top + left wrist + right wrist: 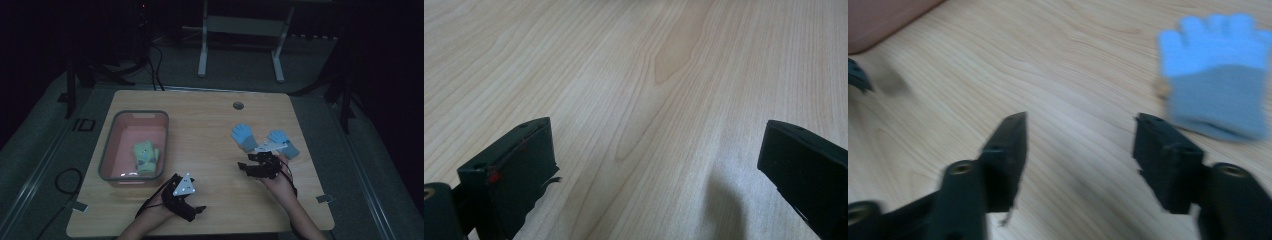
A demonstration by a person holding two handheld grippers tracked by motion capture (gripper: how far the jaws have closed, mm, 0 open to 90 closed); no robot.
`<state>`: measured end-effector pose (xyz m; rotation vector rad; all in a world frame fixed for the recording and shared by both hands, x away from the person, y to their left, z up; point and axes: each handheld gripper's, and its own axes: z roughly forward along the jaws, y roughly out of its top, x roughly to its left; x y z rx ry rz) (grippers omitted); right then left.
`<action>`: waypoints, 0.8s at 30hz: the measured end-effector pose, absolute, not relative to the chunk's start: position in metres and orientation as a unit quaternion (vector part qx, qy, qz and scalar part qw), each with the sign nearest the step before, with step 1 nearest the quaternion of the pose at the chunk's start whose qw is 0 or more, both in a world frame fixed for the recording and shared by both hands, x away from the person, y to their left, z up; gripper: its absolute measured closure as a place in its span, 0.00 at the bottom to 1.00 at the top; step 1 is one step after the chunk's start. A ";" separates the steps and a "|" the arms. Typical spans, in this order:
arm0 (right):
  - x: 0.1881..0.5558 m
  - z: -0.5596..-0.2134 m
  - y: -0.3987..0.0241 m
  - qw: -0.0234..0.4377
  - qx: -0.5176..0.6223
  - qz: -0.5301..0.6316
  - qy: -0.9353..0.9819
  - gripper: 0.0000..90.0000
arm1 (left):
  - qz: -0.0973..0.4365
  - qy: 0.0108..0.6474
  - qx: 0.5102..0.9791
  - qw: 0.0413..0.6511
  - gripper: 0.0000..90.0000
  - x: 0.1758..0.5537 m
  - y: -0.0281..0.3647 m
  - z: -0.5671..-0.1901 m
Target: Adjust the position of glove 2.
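Our right hand-held gripper [250, 162] hangs low over the worktop [210, 125] with its jaws partly apart and nothing between them; in the right gripper view only bare wood lies between the two black jaws, and the nearer blue glove [1215, 75] sits just beyond and to one side of them. Our left hand-held gripper [192, 207] rests near the front edge with its jaws wide and empty over plain wood.

Taking things from largest down: the worktop is a pale wooden slab with rounded corners. On its left part stands a grey-rimmed pink bin [107, 150], and inside it lies a yellow-green glove [145, 156]. To the right lie two blue gloves with grey cuffs, the left one [244, 136] flat with fingers pointing away from us, the right one [284, 142] just beside it and partly under the right gripper's grey plate.

We judge these gloves to be light, soft knitted things that will fold and sag once lifted, not slippery and not fragile. A pinch on the fingertips would likely let the rest dangle and drag. We would sooner close on the grey cuff of the left blue glove, where the fabric looks thicker, pressing down to the wood so that both layers are caught.
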<state>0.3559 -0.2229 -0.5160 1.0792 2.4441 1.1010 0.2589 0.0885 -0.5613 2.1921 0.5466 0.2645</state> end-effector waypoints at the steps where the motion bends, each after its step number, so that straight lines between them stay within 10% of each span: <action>1: 0.358 -0.515 -0.225 0.130 0.370 0.373 0.841 0.49 | 0.107 0.218 0.873 0.422 0.03 0.258 0.089 -0.561; 13: 0.409 -0.505 -0.235 0.149 0.381 0.372 0.833 0.74 | 0.099 0.215 0.867 0.438 0.03 0.256 0.094 -0.561; 24: 0.458 -0.517 -0.224 0.155 0.377 0.369 0.835 0.62 | 0.095 0.211 0.866 0.444 0.03 0.256 0.094 -0.561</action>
